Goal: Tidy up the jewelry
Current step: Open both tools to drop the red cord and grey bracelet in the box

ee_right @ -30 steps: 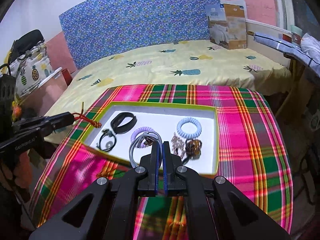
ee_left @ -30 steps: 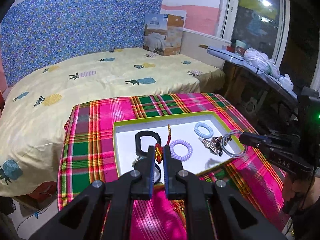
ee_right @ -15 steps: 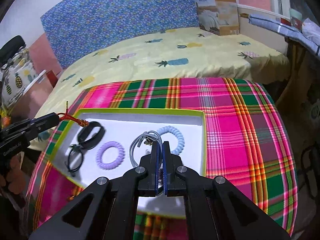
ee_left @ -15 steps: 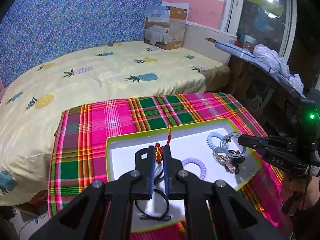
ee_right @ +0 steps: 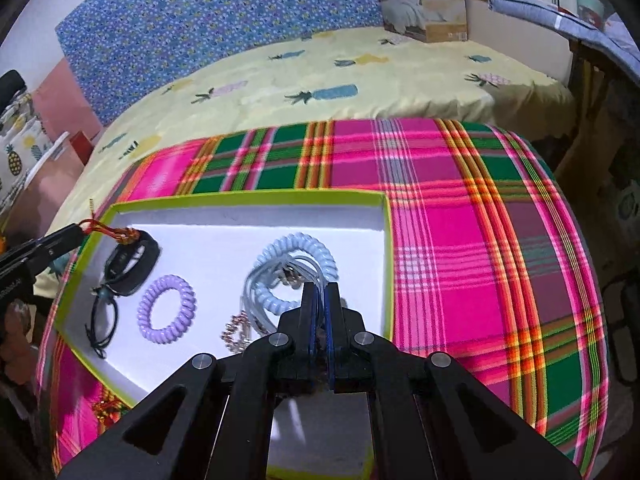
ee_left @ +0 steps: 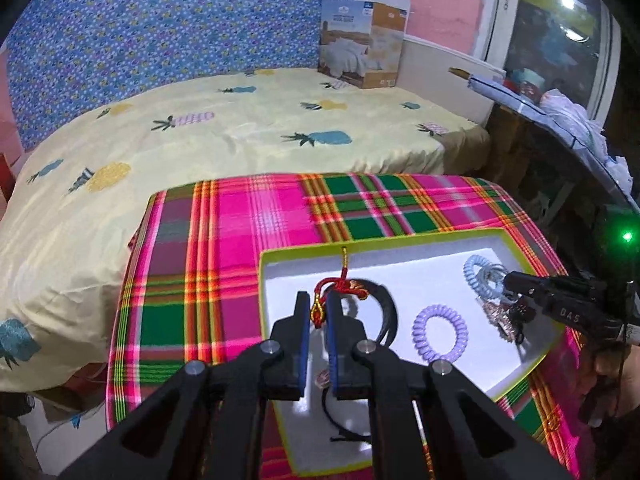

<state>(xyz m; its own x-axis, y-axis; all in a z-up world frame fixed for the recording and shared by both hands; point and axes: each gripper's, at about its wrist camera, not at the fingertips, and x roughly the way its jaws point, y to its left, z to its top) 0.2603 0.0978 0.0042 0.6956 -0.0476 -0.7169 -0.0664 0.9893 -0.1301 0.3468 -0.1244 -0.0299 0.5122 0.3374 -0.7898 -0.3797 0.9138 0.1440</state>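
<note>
Task judged as partly done: most pieces already inside the white tray [ee_right: 244,199] with green rim, on the plaid cloth [ee_right: 460,240]. Left gripper [ee_left: 318,304] pinching a red knotted cord [ee_left: 340,286], held above the tray's left part, not yet put down. Right gripper [ee_right: 320,300] pressed together on a bundle of grey thin loops [ee_right: 256,280], hanging just over the light-blue spiral hair tie [ee_right: 304,248]. Inside the tray: a black band [ee_right: 132,260] at the left, a thin black cord bracelet [ee_right: 102,316] just beside it, a purple spiral hair tie [ee_right: 166,308] near the middle, a small gold-coloured piece [ee_right: 236,330] near the front. Probably left to do: laying down both held pieces, apart from the others. A red-gold item [ee_right: 106,404] lying outside the tray on the cloth, maybe waiting too.
</note>
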